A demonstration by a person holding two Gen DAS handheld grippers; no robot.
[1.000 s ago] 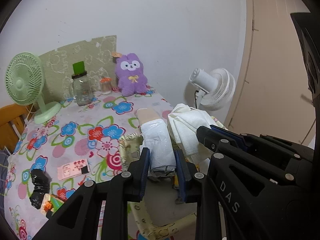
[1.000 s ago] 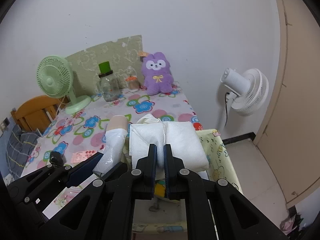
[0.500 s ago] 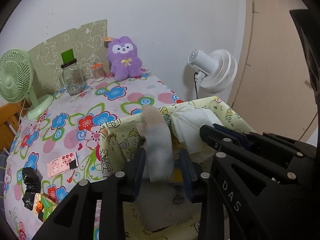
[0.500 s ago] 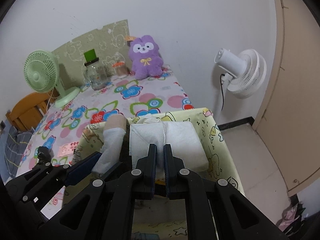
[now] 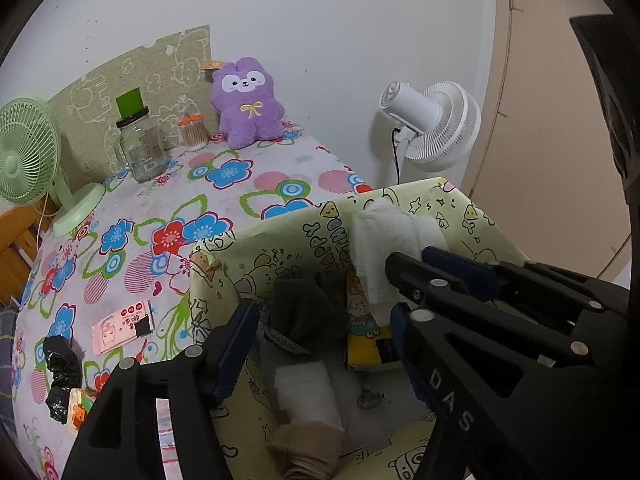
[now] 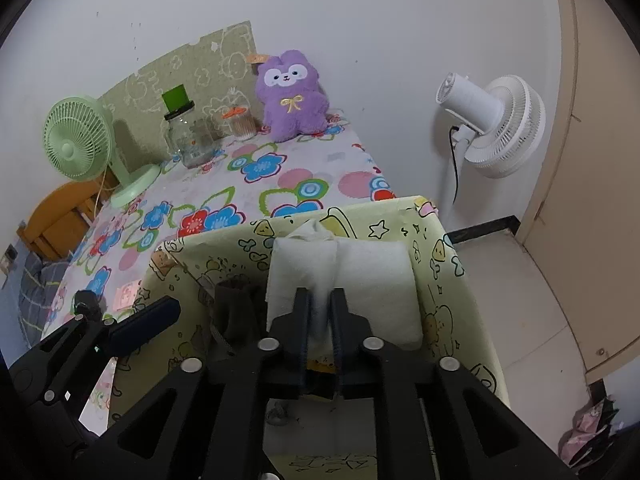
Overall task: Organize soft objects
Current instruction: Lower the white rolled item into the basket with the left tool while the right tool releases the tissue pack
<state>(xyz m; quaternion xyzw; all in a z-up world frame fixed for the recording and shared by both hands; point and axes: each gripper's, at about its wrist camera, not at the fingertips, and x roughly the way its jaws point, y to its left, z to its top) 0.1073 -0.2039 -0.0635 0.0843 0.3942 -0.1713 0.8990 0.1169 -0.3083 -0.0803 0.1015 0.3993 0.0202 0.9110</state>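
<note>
Both grippers hang over the yellow cartoon-print storage bin, evidently to drop soft items in. Left gripper: jaws opening, nothing between them; the white roll with beige end lies loose on the bin floor just below, beside a dark cloth. Right gripper: jaws opening, pads only slightly apart, the folded white towel pinched between them at its middle crease, against the bin's far right corner. Release appears underway on both sides.
</note>
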